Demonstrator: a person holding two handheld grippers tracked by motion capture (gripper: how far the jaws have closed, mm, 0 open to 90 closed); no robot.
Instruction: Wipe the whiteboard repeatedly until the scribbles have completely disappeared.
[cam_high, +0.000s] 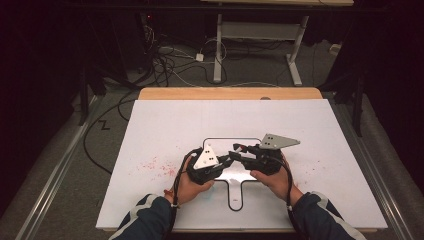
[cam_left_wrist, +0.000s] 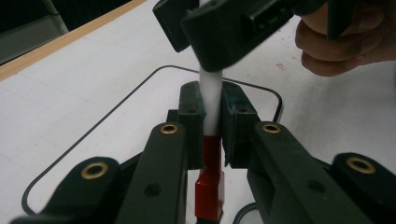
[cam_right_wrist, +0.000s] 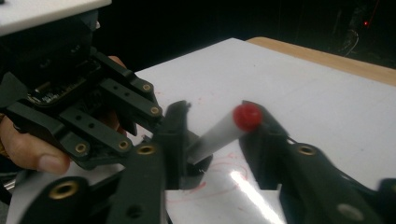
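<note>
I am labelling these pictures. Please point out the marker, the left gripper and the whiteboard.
marker (cam_left_wrist: 211, 100), left gripper view, white barrel
left gripper (cam_left_wrist: 212, 116), left gripper view, between its fingertips
whiteboard (cam_high: 165, 122), high view, bare white surface

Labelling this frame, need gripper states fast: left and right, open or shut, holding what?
Left gripper: shut on the marker, gripping its white barrel.
Right gripper: around the marker's red-tipped end; whether its pads press cannot be told.

My view: marker (cam_left_wrist: 211, 100) barrel smooth white plastic, red end (cam_right_wrist: 247, 116) glossy. Grippers (cam_high: 209, 167) (cam_high: 243, 153) matt black plastic, brass-looking rivets, top plates dull grey metal. Board (cam_high: 320, 165) matt white, red-smudged; whiteboard (cam_right_wrist: 243, 198) glossy, reflecting light. Table (cam_high: 165, 93) edge pale wood.
</note>
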